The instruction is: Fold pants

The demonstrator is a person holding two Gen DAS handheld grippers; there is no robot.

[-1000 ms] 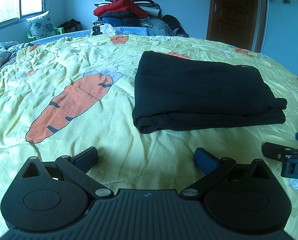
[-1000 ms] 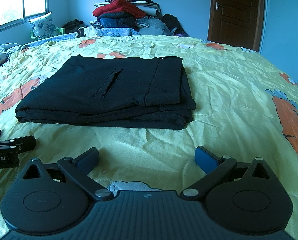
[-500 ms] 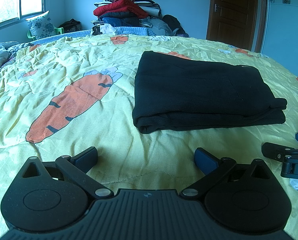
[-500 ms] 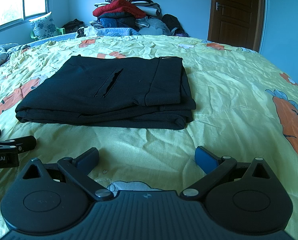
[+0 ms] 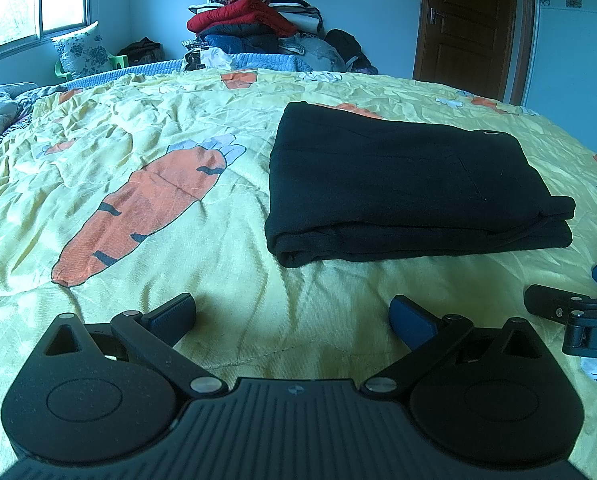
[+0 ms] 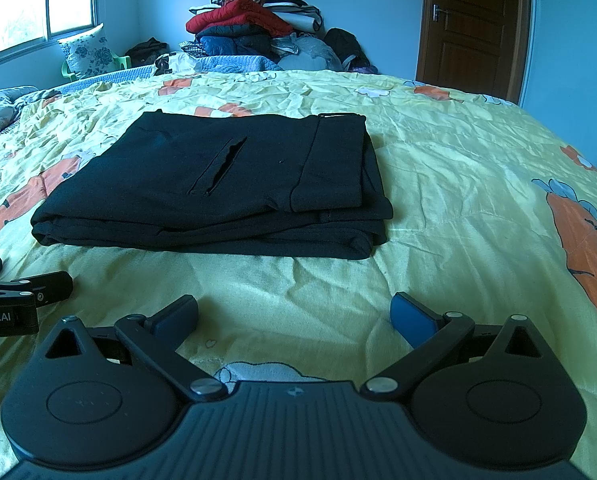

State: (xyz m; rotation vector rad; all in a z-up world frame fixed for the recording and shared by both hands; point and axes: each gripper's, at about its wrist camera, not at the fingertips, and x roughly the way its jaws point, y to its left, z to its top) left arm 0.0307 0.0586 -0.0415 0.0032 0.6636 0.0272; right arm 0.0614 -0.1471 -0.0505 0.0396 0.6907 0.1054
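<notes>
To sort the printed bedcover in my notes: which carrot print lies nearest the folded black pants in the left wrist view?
The large orange carrot directly left of the pants; others are small, far prints.

Both cams sit low over near edge of bed (image 5: 234, 264), looking across it toward far wall with door (image 5: 464, 26). Left cam sits further left, pants (image 5: 398, 184) right of centre; right cam further right, pants (image 6: 218, 184) left of centre. Shared: pants, clothes pile (image 6: 254, 28), window (image 6: 42, 0); each catches other's gripper at frame edge.
</notes>
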